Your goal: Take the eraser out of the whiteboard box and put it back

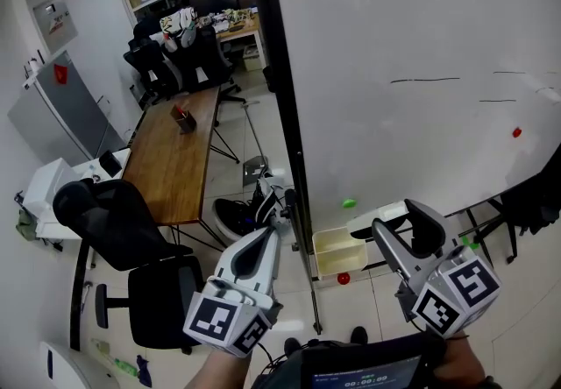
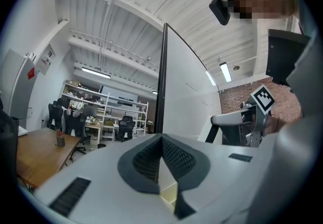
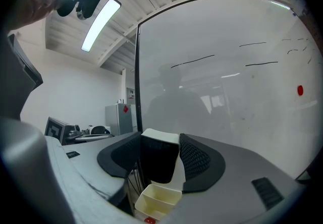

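Left of the whiteboard box [image 1: 319,252], the left gripper [image 1: 270,234] hovered with its jaws pressed together on nothing. Right of the box and clear of it, the right gripper [image 1: 405,234] clamped the black eraser [image 1: 427,222] before the whiteboard [image 1: 421,45].

The head camera is looking steeply down from above both grippers, along the whiteboard [image 1: 421,72] toward the floor. The left gripper [image 1: 273,232] camera is riding close behind its jaws, facing across the room and catching the right gripper [image 2: 218,119] at its right edge. The right gripper camera is facing the whiteboard from near. All three views are sharing the whiteboard; the head and right gripper views are sharing the cream box [image 1: 337,251].
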Demonstrator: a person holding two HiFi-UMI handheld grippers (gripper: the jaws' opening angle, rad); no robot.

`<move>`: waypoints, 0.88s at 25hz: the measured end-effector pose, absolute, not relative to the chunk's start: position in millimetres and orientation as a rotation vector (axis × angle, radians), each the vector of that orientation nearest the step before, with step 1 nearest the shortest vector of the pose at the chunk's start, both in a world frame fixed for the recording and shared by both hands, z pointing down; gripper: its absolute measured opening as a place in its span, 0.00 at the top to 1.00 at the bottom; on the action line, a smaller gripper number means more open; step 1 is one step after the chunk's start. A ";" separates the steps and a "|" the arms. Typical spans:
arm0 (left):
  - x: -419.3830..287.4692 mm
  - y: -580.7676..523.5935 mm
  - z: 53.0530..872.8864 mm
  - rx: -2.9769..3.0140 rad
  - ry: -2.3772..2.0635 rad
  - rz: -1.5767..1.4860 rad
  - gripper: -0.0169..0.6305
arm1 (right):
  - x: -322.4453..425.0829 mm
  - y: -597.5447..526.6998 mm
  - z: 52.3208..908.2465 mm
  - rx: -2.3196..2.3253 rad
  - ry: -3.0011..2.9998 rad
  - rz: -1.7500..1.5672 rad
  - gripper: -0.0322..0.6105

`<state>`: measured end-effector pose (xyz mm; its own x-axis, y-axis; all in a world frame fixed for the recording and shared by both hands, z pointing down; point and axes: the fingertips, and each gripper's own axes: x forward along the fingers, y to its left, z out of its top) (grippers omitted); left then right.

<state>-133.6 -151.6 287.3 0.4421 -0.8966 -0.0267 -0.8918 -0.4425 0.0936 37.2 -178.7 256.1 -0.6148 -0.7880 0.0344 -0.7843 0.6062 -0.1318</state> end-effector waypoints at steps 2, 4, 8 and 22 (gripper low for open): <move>-133.0 -153.4 286.8 2.606 -1.600 -0.140 0.94 | 37.1 -180.3 256.2 -1.367 2.790 -0.209 0.53; -134.3 -155.2 288.5 2.597 -1.591 -0.160 0.94 | 36.1 -182.0 258.3 -1.367 2.791 -0.216 0.53; -135.8 -158.4 292.8 2.588 -1.583 -0.173 0.94 | 35.1 -184.6 261.6 -1.370 2.795 -0.226 0.53; -141.7 -163.2 316.4 2.532 -1.592 -0.146 0.94 | 24.8 -188.9 293.7 -1.371 2.843 -0.299 0.53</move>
